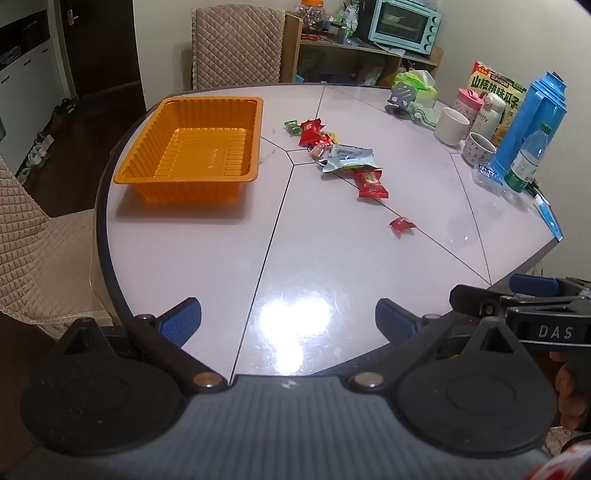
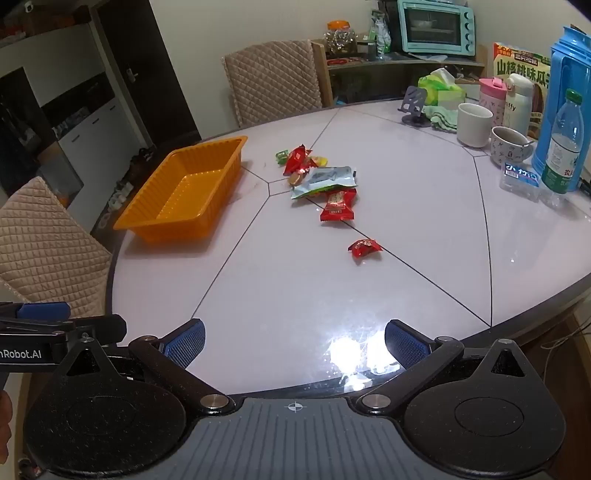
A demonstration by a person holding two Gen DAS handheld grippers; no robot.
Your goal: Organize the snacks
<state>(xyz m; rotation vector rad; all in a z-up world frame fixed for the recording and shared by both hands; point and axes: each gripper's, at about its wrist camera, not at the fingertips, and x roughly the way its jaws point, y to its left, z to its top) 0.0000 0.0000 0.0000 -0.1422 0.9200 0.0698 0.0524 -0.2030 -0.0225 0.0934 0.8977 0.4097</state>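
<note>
An empty orange tray (image 1: 192,147) (image 2: 184,192) sits at the table's far left. Several snack packets lie in a loose pile (image 1: 332,147) (image 2: 317,173) at the table's middle, with a silver pouch (image 1: 349,157) (image 2: 327,181) and a red packet (image 1: 371,182) (image 2: 337,206). One small red candy (image 1: 402,224) (image 2: 364,248) lies apart, nearer to me. My left gripper (image 1: 288,321) is open and empty over the near table edge. My right gripper (image 2: 294,341) is open and empty beside it; it also shows in the left wrist view (image 1: 517,295).
Cups (image 1: 451,125), a blue jug (image 1: 532,122), a water bottle (image 1: 526,158), a snack box (image 1: 495,92) and tissues (image 1: 413,86) crowd the table's right side. Quilted chairs stand at the back (image 1: 236,44) and left (image 1: 33,243). A shelf with a toaster oven (image 1: 404,26) is behind.
</note>
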